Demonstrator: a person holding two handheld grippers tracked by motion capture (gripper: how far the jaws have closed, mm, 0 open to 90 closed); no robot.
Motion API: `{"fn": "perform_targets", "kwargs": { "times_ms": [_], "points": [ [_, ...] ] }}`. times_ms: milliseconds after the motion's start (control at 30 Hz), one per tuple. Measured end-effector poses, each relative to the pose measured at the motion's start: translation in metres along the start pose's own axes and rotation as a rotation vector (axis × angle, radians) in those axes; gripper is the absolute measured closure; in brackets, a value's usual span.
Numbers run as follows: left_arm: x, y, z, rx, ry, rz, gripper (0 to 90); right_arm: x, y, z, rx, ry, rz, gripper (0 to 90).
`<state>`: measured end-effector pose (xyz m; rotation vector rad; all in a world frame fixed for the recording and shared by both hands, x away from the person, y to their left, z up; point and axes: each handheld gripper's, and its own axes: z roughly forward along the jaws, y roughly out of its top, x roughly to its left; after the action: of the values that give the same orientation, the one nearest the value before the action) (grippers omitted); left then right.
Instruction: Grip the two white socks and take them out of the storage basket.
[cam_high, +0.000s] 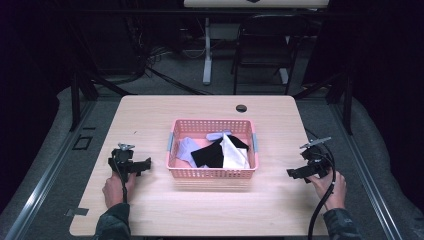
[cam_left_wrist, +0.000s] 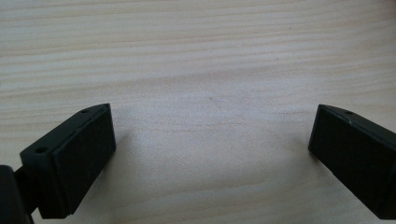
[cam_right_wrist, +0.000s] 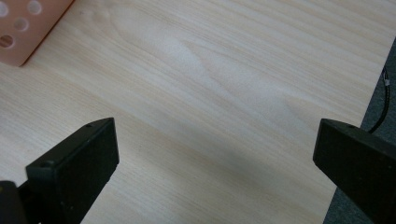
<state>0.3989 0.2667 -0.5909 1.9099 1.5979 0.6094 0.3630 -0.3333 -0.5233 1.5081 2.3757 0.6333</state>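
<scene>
The pale wooden surface (cam_high: 200, 210) carries one thing at its middle: a pink plastic basket with perforated walls (cam_high: 212, 173), rectangular, with grey handles at its short ends. It looks light and fairly stiff, likely to slide on the smooth wood if nudged, so it should be left alone or steadied at the rim.

Inside the basket lies a loose heap of small cloth pieces. The black cloth (cam_high: 211, 156) sits at the centre, overlapping the others. The white cloth (cam_high: 234, 154) lies just to its right, one corner raised toward the far wall. The lavender cloth (cam_high: 187, 148) lies to the left, with a paler strip reaching toward the back wall. All of them are judged soft, limp and very light: they will drape and fold when lifted, and one may drag a neighbour up with it where they overlap. A raised fold or free corner is the best place to pinch, such as the white cloth's lifted corner, coming from above and staying off the basket wall.

The left gripper (cam_high: 143, 164) rests near the basket's left side, jaws spread wide over bare wood with nothing between them. The right gripper (cam_high: 296, 173) sits farther off at the right, near the edge of the surface, jaws equally spread and empty.
</scene>
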Motion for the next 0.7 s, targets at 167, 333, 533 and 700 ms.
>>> {"fn": "perform_targets", "kwargs": {
  "times_ms": [167,333,533,700],
  "points": [
    [0.0,0.0,0.0,0.0,0.0,0.0,0.6,0.003,0.004,-0.004,-0.009,0.005,-0.011,0.0],
    [0.0,0.0,0.0,0.0,0.0,0.0,0.6,0.008,0.011,-0.007,-0.007,0.023,-0.016,0.0],
    [0.0,0.0,0.0,0.0,0.0,0.0,0.6,0.014,0.018,-0.012,-0.007,0.032,-0.03,0.0],
    [0.0,0.0,0.0,0.0,0.0,0.0,0.6,0.021,0.025,-0.018,-0.008,0.049,-0.049,0.0]
  ]
}}
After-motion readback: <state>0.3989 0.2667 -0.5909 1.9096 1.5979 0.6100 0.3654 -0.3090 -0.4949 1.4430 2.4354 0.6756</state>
